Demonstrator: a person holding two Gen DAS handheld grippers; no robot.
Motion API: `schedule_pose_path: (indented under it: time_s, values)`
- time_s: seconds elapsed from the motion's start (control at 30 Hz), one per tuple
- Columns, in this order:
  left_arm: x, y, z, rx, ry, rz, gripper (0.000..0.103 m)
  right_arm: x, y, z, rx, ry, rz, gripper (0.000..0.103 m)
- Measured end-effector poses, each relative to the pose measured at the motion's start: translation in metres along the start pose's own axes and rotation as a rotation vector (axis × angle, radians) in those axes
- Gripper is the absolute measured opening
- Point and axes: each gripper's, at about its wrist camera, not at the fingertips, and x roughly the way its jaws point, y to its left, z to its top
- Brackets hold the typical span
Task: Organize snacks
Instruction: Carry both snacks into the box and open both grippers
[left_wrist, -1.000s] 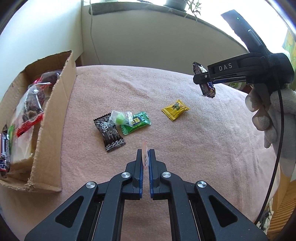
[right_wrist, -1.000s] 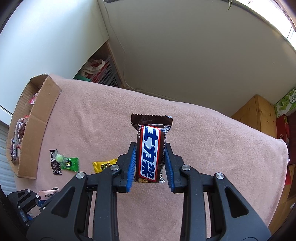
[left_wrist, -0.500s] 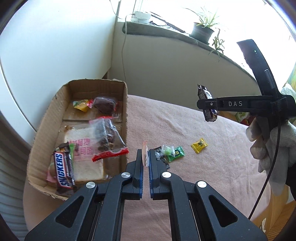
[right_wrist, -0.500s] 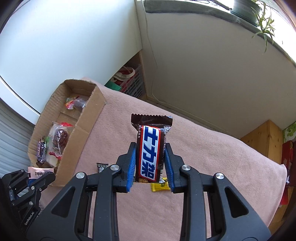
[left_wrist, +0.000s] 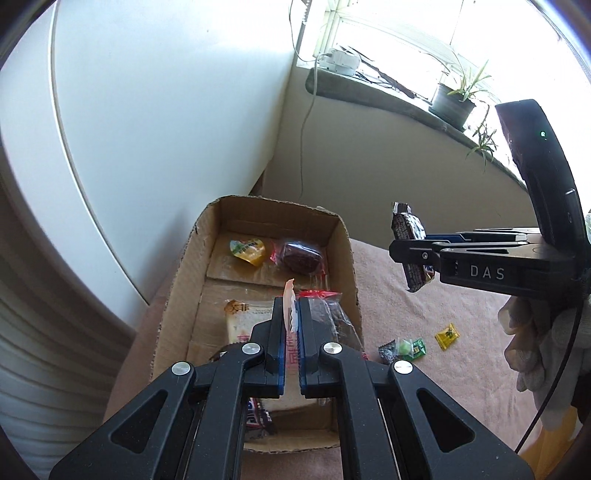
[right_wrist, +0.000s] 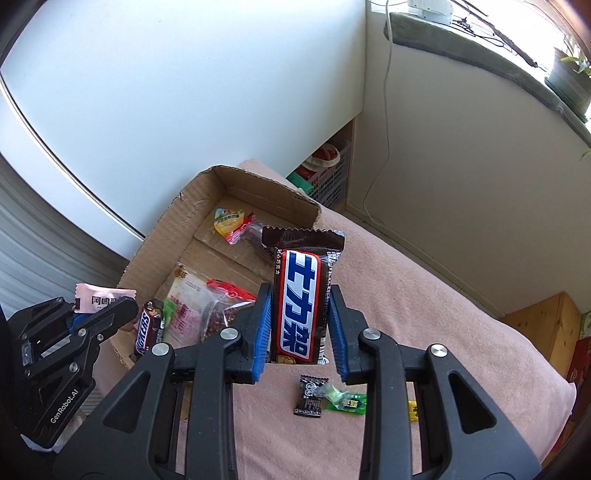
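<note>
My left fingers (left_wrist: 290, 325) pinch a thin pink packet (left_wrist: 288, 308) above the cardboard box (left_wrist: 173, 295); my right fingers (right_wrist: 300, 325) clamp a Snickers bar (right_wrist: 301, 295) upright.

A brown chocolate bar with a blue-and-white label (right_wrist: 300, 301) stands upright in the air, its crimped top edge up. A thin pink snack packet (left_wrist: 289, 314) is also aloft, seen edge-on. Below sits an open brown cardboard box (left_wrist: 343, 236) on the pink cloth, holding a yellow jelly cup (left_wrist: 246, 250), a dark red wrapped cake (left_wrist: 300, 256), a bagged slice of bread (right_wrist: 184, 310) and a Snickers bar (right_wrist: 147, 326). On the cloth beside the box lie a black candy (right_wrist: 309, 397), a green candy (right_wrist: 349, 403) touching it, and a yellow candy (left_wrist: 447, 335) a little apart.
</note>
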Motion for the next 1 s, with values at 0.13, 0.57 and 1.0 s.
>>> schedule_pose_path:
  time_s: [0.13,0.57,1.0]
  values:
    - [0.008,0.015,0.008,-0.018,0.01,0.02,0.004,0.012,0.021,0.01,-0.024,0.015,0.02,0.03]
    - [0.027,0.029,0.017,-0.033,0.026,0.047,0.004,0.045,0.043,0.025,-0.048,0.064,0.054,0.03]
    - [0.024,0.029,0.017,-0.017,0.014,0.073,0.025,0.046,0.04,0.032,-0.042,0.071,0.073,0.045]
